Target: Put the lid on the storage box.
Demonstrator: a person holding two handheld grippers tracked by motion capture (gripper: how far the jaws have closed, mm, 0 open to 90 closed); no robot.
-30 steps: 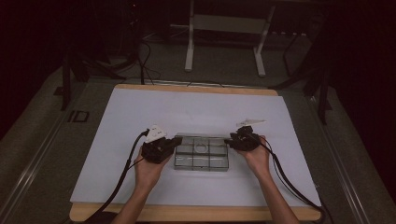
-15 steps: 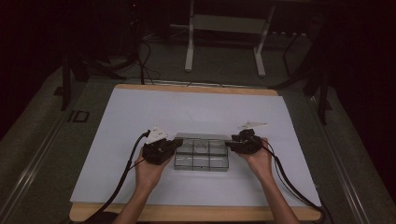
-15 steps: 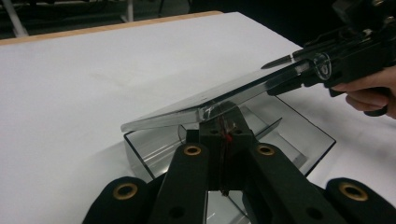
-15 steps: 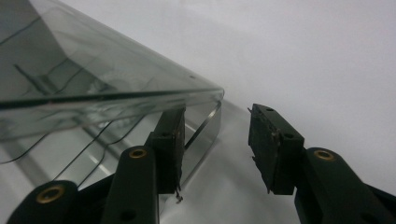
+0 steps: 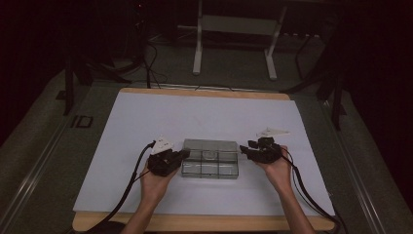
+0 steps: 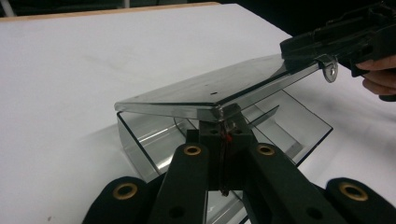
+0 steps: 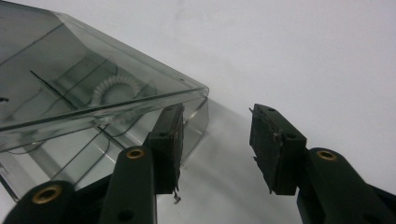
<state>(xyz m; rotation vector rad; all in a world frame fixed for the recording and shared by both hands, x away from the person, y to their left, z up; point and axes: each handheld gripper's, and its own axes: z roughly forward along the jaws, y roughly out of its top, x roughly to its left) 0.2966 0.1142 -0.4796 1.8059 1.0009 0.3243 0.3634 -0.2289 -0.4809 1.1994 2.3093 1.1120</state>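
Inside clear compartment box (image 5: 210, 158), small ring (image 7: 114, 88), lid (image 6: 210, 91) raised

Your high view is dim: the room around the white tabletop (image 5: 146, 126) falls into near black, and only the sheet catches soft light from above. Your left gripper's (image 6: 223, 140) view is brighter, with glare streaking the clear smoky plastic lid (image 6: 210, 91) just above it and a soft shadow beneath the box. Your right gripper's (image 7: 215, 140) view is crisp near the black pads, greyer and softer farther off.
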